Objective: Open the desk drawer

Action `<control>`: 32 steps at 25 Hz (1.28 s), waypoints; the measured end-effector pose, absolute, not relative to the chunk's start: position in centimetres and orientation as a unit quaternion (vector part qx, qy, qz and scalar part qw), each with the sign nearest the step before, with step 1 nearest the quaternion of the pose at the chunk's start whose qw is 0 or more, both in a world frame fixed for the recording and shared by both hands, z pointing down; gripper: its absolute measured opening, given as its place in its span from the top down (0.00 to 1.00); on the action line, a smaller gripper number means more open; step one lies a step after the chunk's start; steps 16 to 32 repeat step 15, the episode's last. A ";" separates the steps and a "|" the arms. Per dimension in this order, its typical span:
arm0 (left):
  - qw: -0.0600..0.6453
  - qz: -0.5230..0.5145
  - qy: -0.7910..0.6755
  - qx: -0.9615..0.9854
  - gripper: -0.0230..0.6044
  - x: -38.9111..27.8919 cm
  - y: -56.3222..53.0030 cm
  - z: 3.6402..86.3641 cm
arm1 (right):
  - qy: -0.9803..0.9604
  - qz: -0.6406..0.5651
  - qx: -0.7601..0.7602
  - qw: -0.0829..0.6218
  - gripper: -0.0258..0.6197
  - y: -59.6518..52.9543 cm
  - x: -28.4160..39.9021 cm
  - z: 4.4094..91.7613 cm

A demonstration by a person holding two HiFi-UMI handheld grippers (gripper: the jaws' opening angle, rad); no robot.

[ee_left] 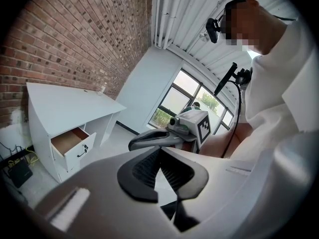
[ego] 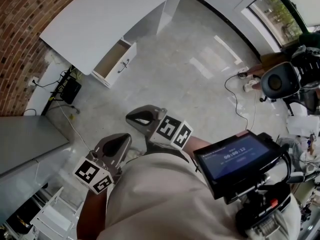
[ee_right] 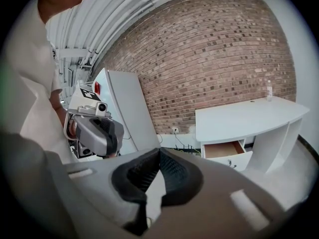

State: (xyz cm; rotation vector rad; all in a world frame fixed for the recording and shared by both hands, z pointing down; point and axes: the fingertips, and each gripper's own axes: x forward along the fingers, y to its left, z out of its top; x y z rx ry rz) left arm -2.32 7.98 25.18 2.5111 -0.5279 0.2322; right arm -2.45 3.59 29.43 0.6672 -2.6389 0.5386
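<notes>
Drawer (ego: 116,59), upper left, looks open already. Left gripper (ee_left: 159,151) and right gripper (ee_right: 159,152) jaws are pressed together, empty, well away. Yank further and it might leave its runners.

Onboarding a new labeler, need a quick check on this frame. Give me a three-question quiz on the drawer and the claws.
1. True or false: the desk drawer is shut.
2. Pick one: the left claw holds A) a handle, B) a cable, C) nothing.
3. Fill in: the wall behind the desk is made of ____.
Key: 1 false, it stands pulled out; 2 C; 3 brick.
</notes>
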 end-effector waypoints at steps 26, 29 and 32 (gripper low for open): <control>0.290 0.091 -0.193 0.933 0.95 -1.5 3.7 27.2 | -0.931 0.190 0.243 0.193 0.96 -1.1 -1.4 32.1; 0.290 0.091 -0.193 0.933 0.95 -1.5 3.7 27.2 | -0.931 0.190 0.243 0.193 0.96 -1.1 -1.4 32.1; 0.290 0.091 -0.193 0.933 0.95 -1.5 3.7 27.2 | -0.931 0.190 0.243 0.193 0.96 -1.1 -1.4 32.1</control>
